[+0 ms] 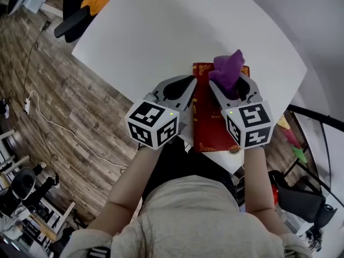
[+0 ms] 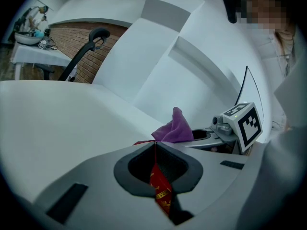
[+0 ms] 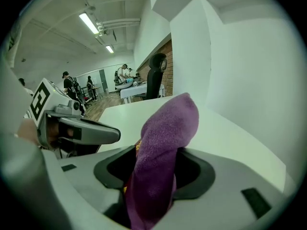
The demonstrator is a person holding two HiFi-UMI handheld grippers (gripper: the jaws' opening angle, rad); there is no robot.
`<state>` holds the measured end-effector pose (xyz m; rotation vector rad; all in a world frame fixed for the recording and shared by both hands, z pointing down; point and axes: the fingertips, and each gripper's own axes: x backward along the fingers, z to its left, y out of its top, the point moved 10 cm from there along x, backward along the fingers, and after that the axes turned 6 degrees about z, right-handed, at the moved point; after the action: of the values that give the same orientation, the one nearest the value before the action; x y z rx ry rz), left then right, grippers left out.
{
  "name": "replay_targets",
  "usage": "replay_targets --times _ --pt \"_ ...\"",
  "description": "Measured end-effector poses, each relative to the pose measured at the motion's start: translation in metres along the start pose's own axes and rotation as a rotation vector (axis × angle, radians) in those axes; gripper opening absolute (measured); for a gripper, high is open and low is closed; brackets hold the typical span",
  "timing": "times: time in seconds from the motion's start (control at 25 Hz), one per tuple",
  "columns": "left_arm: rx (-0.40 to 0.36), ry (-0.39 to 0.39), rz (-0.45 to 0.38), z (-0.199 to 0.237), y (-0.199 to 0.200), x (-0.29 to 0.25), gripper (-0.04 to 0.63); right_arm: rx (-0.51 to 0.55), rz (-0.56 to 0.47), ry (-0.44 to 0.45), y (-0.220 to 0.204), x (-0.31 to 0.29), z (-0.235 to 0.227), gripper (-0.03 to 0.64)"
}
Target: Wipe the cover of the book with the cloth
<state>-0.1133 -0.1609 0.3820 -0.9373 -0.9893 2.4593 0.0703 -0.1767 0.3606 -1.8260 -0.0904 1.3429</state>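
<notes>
Book [image 1: 207, 123]: red cover, flat on white counter [image 1: 161, 31], edge clamped in the closed jaws of left gripper [image 1: 191, 82]. Cloth [image 1: 228, 71]: purple, bunched upright between the parted jaws of right gripper [image 1: 228, 88], unpinched. Handling: re-clamp cloth, press flat, sweep along the cover.

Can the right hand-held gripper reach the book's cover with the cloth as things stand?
Probably yes: the right hand-held gripper, cloth between its jaws, is over the book; the left hand-held gripper clamps only its left edge.
</notes>
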Motion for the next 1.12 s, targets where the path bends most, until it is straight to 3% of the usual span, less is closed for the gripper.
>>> replay_targets --times 0.36,0.44,0.52,1.12 --pt "0.000 0.005 0.002 -0.002 -0.006 0.001 0.025 -0.007 -0.051 -0.026 -0.001 0.018 -0.001 0.217" --pt "-0.001 0.005 0.005 -0.003 -0.008 0.001 0.025 -0.016 -0.055 -0.038 -0.004 0.017 -0.002 0.131" --pt "0.000 0.005 0.004 -0.005 -0.009 0.003 0.025 0.001 -0.046 -0.045 -0.004 0.013 0.000 0.120" --pt "0.019 0.022 0.011 -0.011 -0.028 0.010 0.025 0.090 0.005 0.039 -0.011 -0.007 0.026 0.114"
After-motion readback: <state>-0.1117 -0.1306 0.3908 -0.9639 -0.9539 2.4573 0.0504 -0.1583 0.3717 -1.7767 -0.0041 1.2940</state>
